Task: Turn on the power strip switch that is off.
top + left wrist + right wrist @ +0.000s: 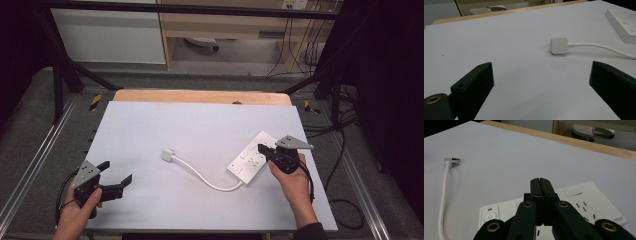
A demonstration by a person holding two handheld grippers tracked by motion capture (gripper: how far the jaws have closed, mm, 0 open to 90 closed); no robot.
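Hidden: contact between right gripper (pixel 266 150) and power strip (pixel 252 157) not discernible from high view; strip partly covered by jaws in right gripper view, part of its socket face unseen.
Cut off: strip's far end clipped at frame edge in left gripper view.
Left gripper (pixel 116 175): near left table corner, jaws released and spread wide, nothing between them, resting low over bare white table (pixel 150 130).
Right gripper: jaws clenched tight together, nothing pinched, tips poised over strip's face between its power button (pixel 490 216) and sockets.
Strip location: right side of table, lying flat, angled.
Plug (pixel 167 154): mid-table, prongs free, joined by white cord (pixel 205 177).
Count: two grippers, one strip, one plug, one cord.
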